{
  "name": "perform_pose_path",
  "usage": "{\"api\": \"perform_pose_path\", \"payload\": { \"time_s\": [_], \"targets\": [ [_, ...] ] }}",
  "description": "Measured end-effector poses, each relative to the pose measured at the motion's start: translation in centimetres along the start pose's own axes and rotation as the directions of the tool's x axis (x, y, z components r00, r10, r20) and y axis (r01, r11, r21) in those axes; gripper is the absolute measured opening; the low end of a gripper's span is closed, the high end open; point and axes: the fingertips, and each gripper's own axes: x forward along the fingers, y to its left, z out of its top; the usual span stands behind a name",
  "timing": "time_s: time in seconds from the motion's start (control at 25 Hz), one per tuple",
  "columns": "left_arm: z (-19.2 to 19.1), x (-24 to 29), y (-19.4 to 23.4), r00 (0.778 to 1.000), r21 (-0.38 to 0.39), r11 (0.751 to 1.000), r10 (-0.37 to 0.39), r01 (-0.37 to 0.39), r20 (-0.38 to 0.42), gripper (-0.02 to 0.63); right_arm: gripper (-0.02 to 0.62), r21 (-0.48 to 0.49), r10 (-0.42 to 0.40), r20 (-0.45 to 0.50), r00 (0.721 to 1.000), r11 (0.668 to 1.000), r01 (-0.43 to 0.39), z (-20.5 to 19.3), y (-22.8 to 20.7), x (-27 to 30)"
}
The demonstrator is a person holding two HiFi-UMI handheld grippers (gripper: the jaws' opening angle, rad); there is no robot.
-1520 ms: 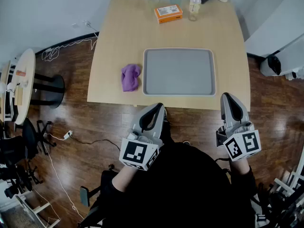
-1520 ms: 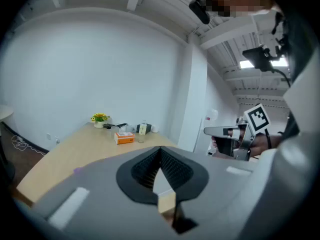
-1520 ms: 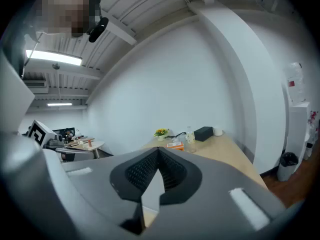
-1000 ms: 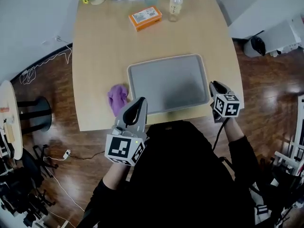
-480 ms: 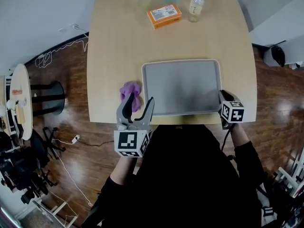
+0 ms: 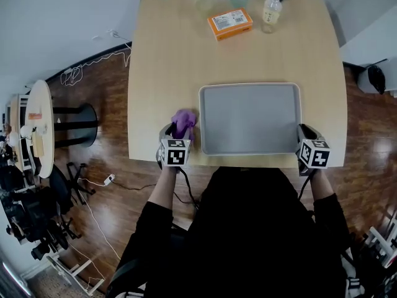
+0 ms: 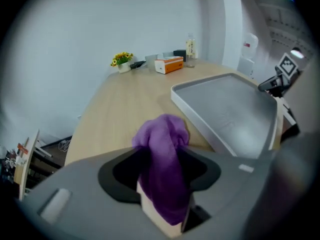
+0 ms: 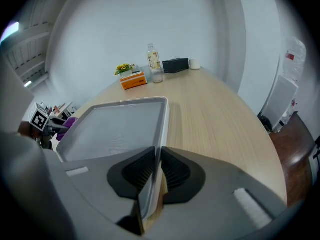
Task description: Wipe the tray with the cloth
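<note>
The grey tray (image 6: 248, 120) lies flat on the wooden counter (image 6: 167, 61), close to the near edge. Its long axis runs left to right across the person, parallel to that edge, and its short sides face the two grippers.

The purple cloth (image 6: 183, 121) sits on the counter just beside the tray's near left corner. It is crumpled into a lump that is a little longer away from the person than across.

The left gripper (image 6: 178, 132) points steeply down over the cloth. Its fingers (image 7: 125, 171) stand spread and have just been opening, with the cloth (image 7: 162, 169) bunched up in the gap between them.

The right gripper (image 6: 304, 134) is at the tray's right short side, near the front corner. In the right gripper view its fingers (image 8: 137, 174) are pressed onto the tray's raised rim (image 8: 162, 129), pinching it.

An orange box (image 6: 230, 23) and a bottle (image 6: 269, 12) stand at the counter's far end, well apart from the tray.
</note>
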Motion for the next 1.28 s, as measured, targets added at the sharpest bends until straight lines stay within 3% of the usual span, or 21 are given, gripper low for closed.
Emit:
{"api": "perform_pose_path", "payload": {
  "time_s": [0.04, 0.08, 0.2, 0.32, 0.4, 0.48, 0.56, 0.64, 0.72, 0.76, 0.84, 0.92, 1.04, 1.12, 1.28],
  "targets": [
    [-0.1, 0.2, 0.1, 1.000, -0.003, 1.000, 0.004, -0.004, -0.001, 0.130, 0.044, 0.002, -0.001, 0.000, 1.000, 1.000, 0.001, 0.0, 0.0, 0.0],
    [-0.2, 0.3, 0.2, 1.000, -0.009, 1.000, 0.006, -0.006, -0.002, 0.107, 0.044, 0.005, -0.002, -0.001, 1.000, 1.000, 0.002, 0.0, 0.0, 0.0],
    [0.4, -0.3, 0.4, 1.000, -0.059, 0.998, -0.003, 0.003, 0.001, 0.091, 0.044, 0.014, -0.008, -0.001, 1.000, 1.000, 0.008, -0.1, 0.0, -0.1],
    [4.9, -1.9, 0.2, 0.994, -0.085, 0.996, -0.021, 0.031, 0.106, 0.087, 0.044, 0.017, -0.010, 0.004, 1.000, 1.000, 0.010, 0.1, 0.0, -0.1],
    [9.1, -2.2, -0.4, 0.983, -0.029, 0.999, -0.036, 0.042, 0.182, 0.087, 0.044, 0.020, -0.011, 0.008, 1.000, 1.000, 0.011, 0.1, 0.0, -0.1],
    [12.2, -1.0, -1.9, 0.977, 0.077, 0.996, -0.066, 0.051, 0.202, 0.089, 0.044, 0.021, -0.010, 0.008, 1.000, 1.000, 0.010, -0.1, 0.1, -0.2],
    [13.5, 1.5, -4.0, 0.985, 0.242, 0.969, -0.094, 0.057, 0.145, 0.092, 0.044, 0.023, -0.005, 0.008, 1.000, 1.000, 0.005, -0.1, 0.2, -0.2],
    [13.0, 4.3, -5.9, 0.997, 0.442, 0.896, -0.062, 0.034, 0.047, 0.092, 0.044, 0.029, 0.001, 0.010, 1.000, 1.000, -0.001, -0.1, 0.3, -0.2],
    [12.8, 5.7, -6.5, 1.000, 0.572, 0.821, 0.009, -0.008, 0.001, 0.081, 0.044, 0.036, 0.002, 0.011, 1.000, 0.999, -0.002, -0.1, 0.4, -0.2],
    [12.9, 5.8, -6.6, 1.000, 0.589, 0.808, 0.025, -0.014, -0.012, 0.081, 0.044, 0.039, 0.002, 0.013, 1.000, 0.999, -0.002, -0.1, 0.5, -0.2],
    [13.3, 5.8, -7.2, 0.999, 0.568, 0.823, 0.005, 0.015, -0.034, 0.080, 0.044, 0.043, 0.001, 0.020, 1.000, 0.999, -0.001, -0.1, 0.6, -0.3],
    [13.8, 5.8, -8.5, 0.998, 0.545, 0.836, -0.049, 0.067, -0.047, 0.080, 0.044, 0.037, 0.004, 0.028, 1.000, 0.999, -0.005, -0.1, 0.7, -0.3],
    [15.5, 6.1, -11.8, 0.989, 0.539, 0.830, -0.143, 0.144, -0.044, 0.080, 0.046, 0.030, 0.016, 0.040, 0.999, 0.999, -0.017, 0.0, 0.7, -0.2],
    [16.8, 6.4, -14.9, 0.978, 0.550, 0.813, -0.204, 0.190, -0.037, 0.080, 0.046, 0.034, 0.028, 0.048, 0.998, 0.999, -0.029, 0.0, 0.8, -0.3],
    [20.0, 7.1, -22.8, 0.952, 0.613, 0.747, -0.304, 0.258, -0.029, 0.080, 0.048, 0.040, 0.056, 0.058, 0.997, 0.998, -0.058, 0.0, 0.7, -0.4]
  ]
}}
